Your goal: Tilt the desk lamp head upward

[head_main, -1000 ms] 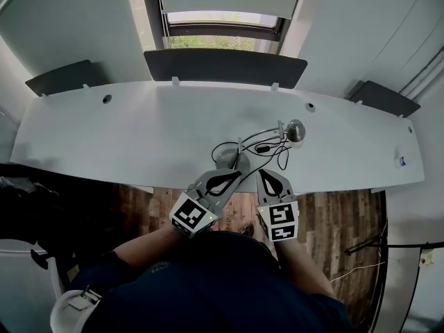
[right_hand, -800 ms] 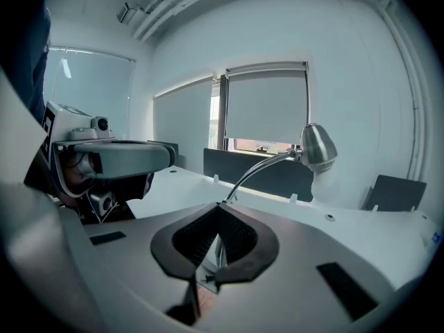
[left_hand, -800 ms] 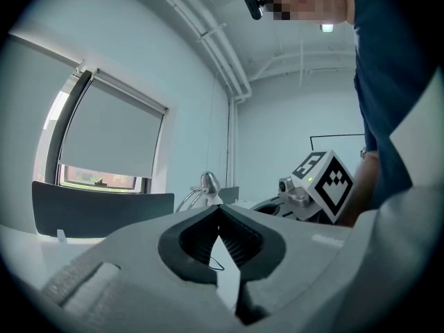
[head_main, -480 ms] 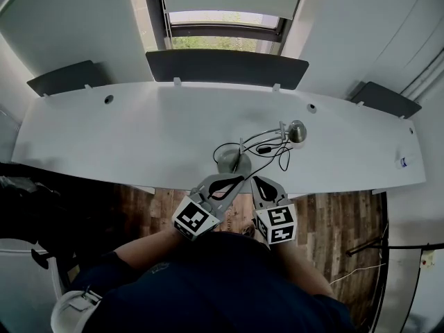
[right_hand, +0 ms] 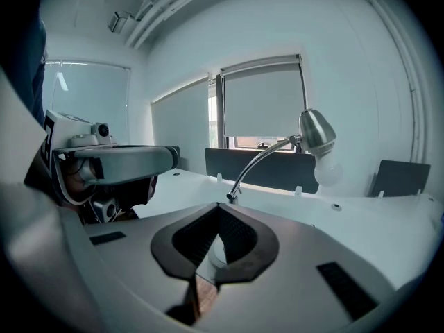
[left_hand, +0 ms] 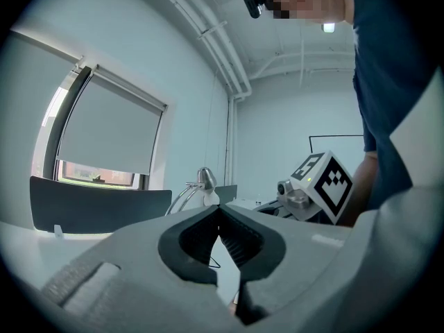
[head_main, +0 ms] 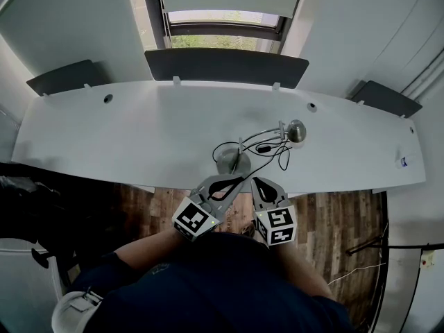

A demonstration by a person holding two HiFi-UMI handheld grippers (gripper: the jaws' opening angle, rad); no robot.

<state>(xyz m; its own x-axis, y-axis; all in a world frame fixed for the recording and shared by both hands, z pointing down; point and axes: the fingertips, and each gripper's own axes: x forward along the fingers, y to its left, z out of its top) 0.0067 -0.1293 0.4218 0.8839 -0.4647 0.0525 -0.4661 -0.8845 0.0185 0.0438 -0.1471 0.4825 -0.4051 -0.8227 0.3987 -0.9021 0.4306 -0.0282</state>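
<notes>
A silver desk lamp stands near the white desk's [head_main: 125, 137] front edge, with its round base [head_main: 232, 161] just ahead of both grippers. Its curved arm [head_main: 263, 137] runs right to the lamp head [head_main: 296, 130]. In the right gripper view the lamp head [right_hand: 316, 132] points downward with a white bulb [right_hand: 327, 172] under it. The left gripper view shows the lamp head [left_hand: 205, 179] small and far off. My left gripper [head_main: 241, 177] and right gripper [head_main: 255, 177] hover side by side at the desk's front edge, short of the base. Both are shut and empty, as the left gripper [left_hand: 220, 207] and right gripper [right_hand: 216, 205] show.
A black cable [head_main: 277, 157] loops on the desk around the lamp. Dark divider panels [head_main: 225, 64] line the desk's far edge below a window [head_main: 222, 40]. A small object [head_main: 401, 161] lies at the far right. Wooden floor [head_main: 333, 220] shows below the desk edge.
Both grippers have drawn back slightly toward the person. The lamp has not moved.
</notes>
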